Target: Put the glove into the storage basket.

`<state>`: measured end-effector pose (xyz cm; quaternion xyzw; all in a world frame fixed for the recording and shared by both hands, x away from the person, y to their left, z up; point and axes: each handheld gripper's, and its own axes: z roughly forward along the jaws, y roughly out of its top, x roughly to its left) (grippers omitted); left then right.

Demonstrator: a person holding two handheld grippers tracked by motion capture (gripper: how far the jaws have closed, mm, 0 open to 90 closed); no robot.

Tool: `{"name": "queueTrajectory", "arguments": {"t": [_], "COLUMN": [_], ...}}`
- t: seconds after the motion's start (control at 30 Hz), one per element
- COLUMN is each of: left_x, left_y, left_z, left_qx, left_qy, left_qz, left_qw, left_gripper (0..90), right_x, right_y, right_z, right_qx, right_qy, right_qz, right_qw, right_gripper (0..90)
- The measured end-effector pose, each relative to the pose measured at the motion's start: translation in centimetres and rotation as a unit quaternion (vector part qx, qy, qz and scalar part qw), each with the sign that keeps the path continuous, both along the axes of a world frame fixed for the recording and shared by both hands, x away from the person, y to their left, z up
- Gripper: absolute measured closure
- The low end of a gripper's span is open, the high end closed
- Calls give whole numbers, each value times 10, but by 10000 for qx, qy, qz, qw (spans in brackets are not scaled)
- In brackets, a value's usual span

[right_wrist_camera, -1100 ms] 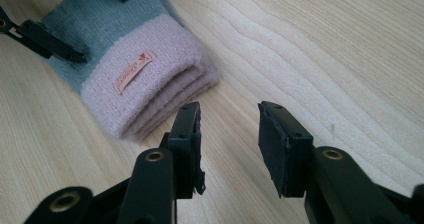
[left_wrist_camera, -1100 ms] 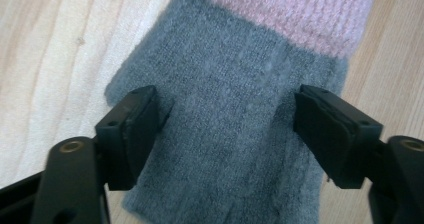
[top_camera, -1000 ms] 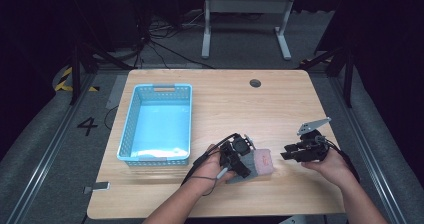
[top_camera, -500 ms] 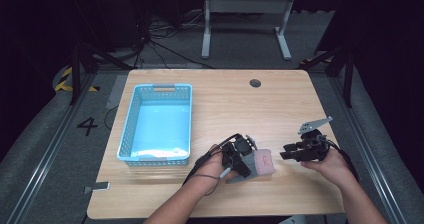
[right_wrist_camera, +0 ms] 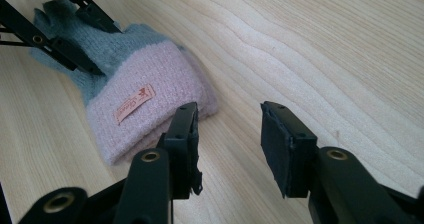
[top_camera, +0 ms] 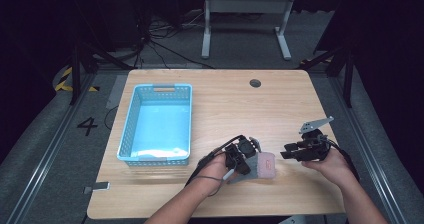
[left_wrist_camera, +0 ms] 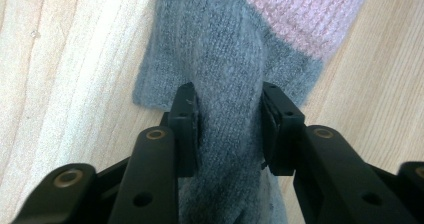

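We find the left gripper (left_wrist_camera: 227, 129) fingers, having just been closing, pinched on a raised grey fold of the knit glove (left_wrist_camera: 235, 59) lying on the surface (top_camera: 225, 109), while the right gripper (right_wrist_camera: 227, 149) fingers stand released, just beside its pink cuff.

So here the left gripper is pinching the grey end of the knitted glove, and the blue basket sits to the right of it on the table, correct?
Not quite. The left gripper has just closed on the grey end of the knitted glove, but the blue basket sits to the left of it, as the high view shows.
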<state>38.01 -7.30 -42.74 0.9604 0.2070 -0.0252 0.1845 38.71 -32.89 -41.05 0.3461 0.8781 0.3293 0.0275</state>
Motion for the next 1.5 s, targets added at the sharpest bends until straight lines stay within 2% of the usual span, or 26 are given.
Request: {"name": "queueTrajectory", "arguments": {"t": [0.43,0.53,0.67,0.77,1.03,1.13,1.27,1.5], "left_x": [5,6,5,6,12,14,16,18], "left_y": [15,20,26,32,54,63,77,98], "left_z": [16,22,30,37,63,71,83,102], "left_qx": [-235,-340,-335,-423,-666,-718,-805,-874], "left_qy": [85,80,3,-24,65,9,-65,-220], "left_qz": [193,242,306,403,735,860,1099,1322], "left_qw": [9995,9991,9990,9983,9950,9937,9907,9871], "left_gripper": [680,680,680,680,680,679,680,679], "right_x": [2,4,6,7,12,14,18,21], "right_y": [1,3,5,8,12,13,16,20], "right_z": [0,0,0,0,-1,-1,-2,-2], "right_qx": [7,8,16,15,4,-2,1,13], "right_qy": [-7,-11,-1,-9,16,29,55,61], "right_qz": [26,41,72,108,164,183,208,258], "right_qw": [10000,10000,10000,9999,9999,9998,9998,9996], "right_gripper": [584,583,582,581,581,580,576,573]}}
